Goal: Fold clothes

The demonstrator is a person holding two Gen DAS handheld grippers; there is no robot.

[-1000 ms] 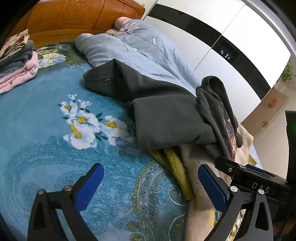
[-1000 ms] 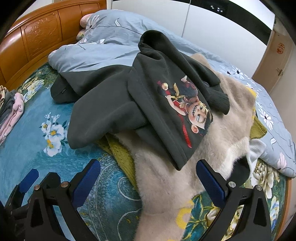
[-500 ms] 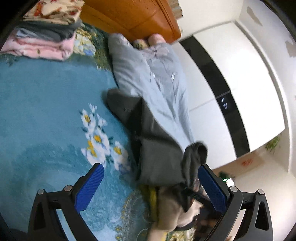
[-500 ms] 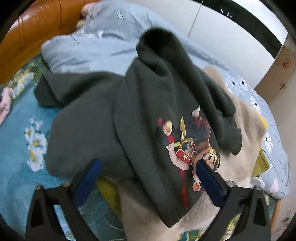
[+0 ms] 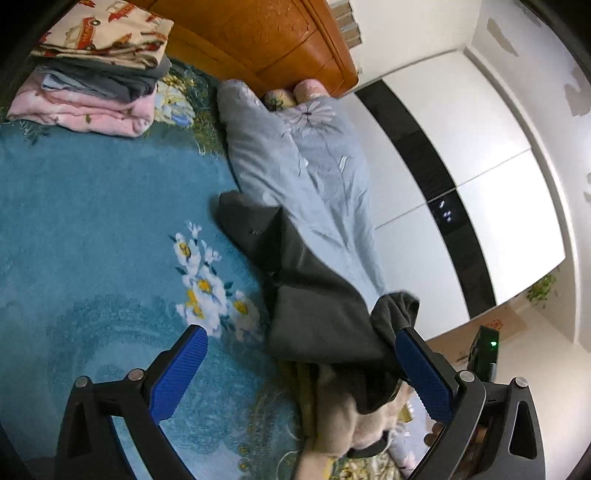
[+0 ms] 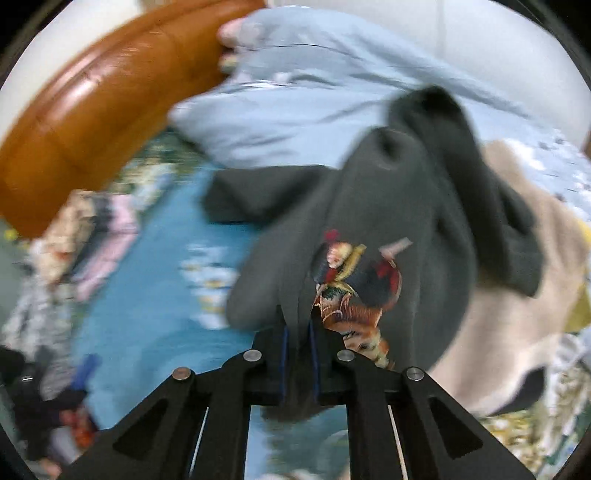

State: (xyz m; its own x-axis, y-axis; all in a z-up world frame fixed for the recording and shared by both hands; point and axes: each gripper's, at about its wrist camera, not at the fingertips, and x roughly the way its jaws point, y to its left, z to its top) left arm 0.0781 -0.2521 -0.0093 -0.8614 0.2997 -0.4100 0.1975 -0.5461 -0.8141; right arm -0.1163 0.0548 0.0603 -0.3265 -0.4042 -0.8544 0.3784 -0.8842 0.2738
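Item under handling: a dark grey sweatshirt (image 6: pixel 388 206) with a colourful cartoon print (image 6: pixel 351 280) on its front. It is crumpled, not laid flat; one sleeve trails toward the pale blue duvet (image 6: pixel 306 92), and a cuffed sleeve hangs over the beige fleece garment (image 6: pixel 517 314) at the right. In the left wrist view the same sweatshirt (image 5: pixel 317 314) lies along the edge of the duvet (image 5: pixel 306 166), on the teal floral bedspread (image 5: pixel 92 221).

Left to right, left wrist view: a stack of folded clothes (image 5: pixel 99 70) sits at the far left corner of the bedspread, against the wooden headboard (image 5: pixel 266 33). A white flower motif (image 5: pixel 207 280) is printed on the spread beside the sweatshirt. The beige fleece (image 5: pixel 340 417) lies under the sweatshirt's near end. White wardrobe doors (image 5: pixel 461 147) stand beyond the bed.

Left gripper (image 5: pixel 303 373): blue-padded fingers (image 5: pixel 177 373) spread wide, holding nothing; the right-hand pad is near or against a raised fold of the sweatshirt, contact not determinable.

Right gripper (image 6: pixel 298 350): fingers drawn close together, pinching a fold of sweatshirt fabric beside the print. This view is motion-blurred; fine detail at the left is illegible.
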